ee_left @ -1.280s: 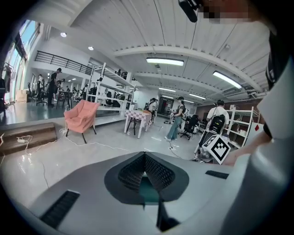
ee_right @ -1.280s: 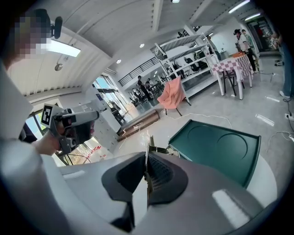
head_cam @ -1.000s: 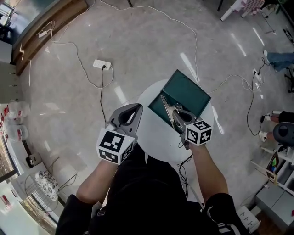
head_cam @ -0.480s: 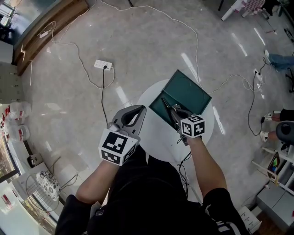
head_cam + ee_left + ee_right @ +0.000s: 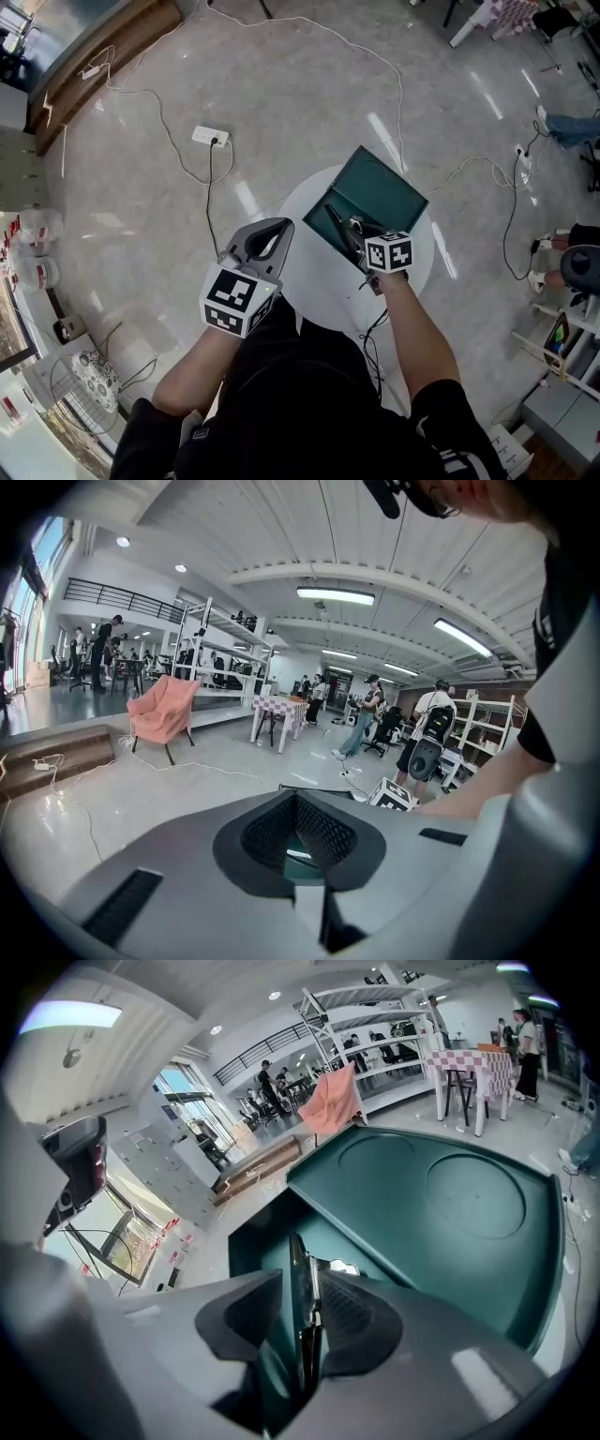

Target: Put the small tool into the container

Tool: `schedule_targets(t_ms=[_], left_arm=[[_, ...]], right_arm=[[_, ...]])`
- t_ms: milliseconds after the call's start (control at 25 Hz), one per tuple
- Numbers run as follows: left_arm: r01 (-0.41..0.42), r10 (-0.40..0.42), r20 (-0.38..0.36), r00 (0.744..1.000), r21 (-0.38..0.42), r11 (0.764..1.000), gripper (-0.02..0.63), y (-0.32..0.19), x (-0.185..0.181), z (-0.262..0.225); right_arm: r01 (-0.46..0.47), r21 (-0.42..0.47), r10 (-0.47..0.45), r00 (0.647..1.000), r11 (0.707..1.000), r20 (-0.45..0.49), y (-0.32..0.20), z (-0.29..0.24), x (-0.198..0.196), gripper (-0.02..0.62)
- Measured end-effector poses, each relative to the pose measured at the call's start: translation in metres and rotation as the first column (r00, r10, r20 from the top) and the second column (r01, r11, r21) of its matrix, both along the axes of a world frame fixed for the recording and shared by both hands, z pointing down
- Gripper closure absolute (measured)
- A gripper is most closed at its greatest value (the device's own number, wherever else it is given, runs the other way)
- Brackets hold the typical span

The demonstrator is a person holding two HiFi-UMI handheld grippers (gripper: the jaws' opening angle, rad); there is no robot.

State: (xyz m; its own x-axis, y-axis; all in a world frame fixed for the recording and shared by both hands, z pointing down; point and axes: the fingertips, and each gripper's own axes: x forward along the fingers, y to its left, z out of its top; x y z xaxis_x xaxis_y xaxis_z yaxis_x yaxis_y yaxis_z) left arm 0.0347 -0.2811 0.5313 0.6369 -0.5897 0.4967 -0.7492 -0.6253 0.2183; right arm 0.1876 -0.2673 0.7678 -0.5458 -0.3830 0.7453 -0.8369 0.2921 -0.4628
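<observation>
A dark green container (image 5: 380, 190) stands with its lid up on a round white table (image 5: 314, 281). My right gripper (image 5: 349, 234) reaches down into it from the near side. In the right gripper view a thin dark metal tool (image 5: 298, 1269) stands on edge between the jaws of the right gripper (image 5: 298, 1335), over the container's inside (image 5: 258, 1241). These jaws have just been opening: the tool leans on the right jaw with a gap on its left. My left gripper (image 5: 279, 227) hovers over the table's left edge, tips together, holding nothing; that left gripper (image 5: 300, 841) shows grey jaws.
A white power strip (image 5: 209, 132) and long cables lie on the floor beyond the table. A black cable (image 5: 375, 328) hangs off the table's near edge. Shelving (image 5: 562, 375) stands at the right. A pink armchair (image 5: 161, 712) and several people are far off.
The right gripper has sunk lower into the green container with the tool, and its jaws have parted. The left gripper has stayed where it was.
</observation>
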Motion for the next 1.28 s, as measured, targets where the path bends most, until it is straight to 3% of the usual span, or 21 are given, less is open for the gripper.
schedule_targets(t_ms=[240,480,640,760,1040,1280], left_arm=[[-0.014,0.014,-0.002,1.000,0.020,1.000,0.600,-0.003,0.001,-0.012],[-0.028,0.029,-0.019,0.999,0.066,0.997,0.600,-0.013,0.003,-0.035],[-0.042,0.046,-0.036,0.998,0.101,0.994,0.601,-0.017,0.007,-0.054],[-0.053,0.058,-0.046,0.997,0.115,0.992,0.600,-0.021,0.011,-0.064],[-0.072,0.082,-0.066,0.994,0.142,0.987,0.601,-0.039,0.020,-0.087],[-0.142,0.154,-0.033,0.988,0.229,0.963,0.601,-0.049,0.038,-0.130]], right_arm=[[-0.040,-0.005,0.039,0.997,0.999,-0.071,0.007,-0.008,0.020,0.397],[-0.115,0.026,0.117,0.990,0.993,-0.077,0.012,-0.038,0.043,0.393],[-0.164,0.124,0.172,0.983,0.979,-0.057,0.008,-0.082,0.052,0.424],[-0.197,0.233,0.207,0.978,0.952,-0.019,-0.001,-0.127,0.054,0.493],[-0.202,0.454,0.217,0.976,0.868,0.019,-0.012,-0.230,0.050,0.583],[-0.235,0.591,0.232,0.969,0.772,0.083,-0.004,-0.314,0.054,0.584]])
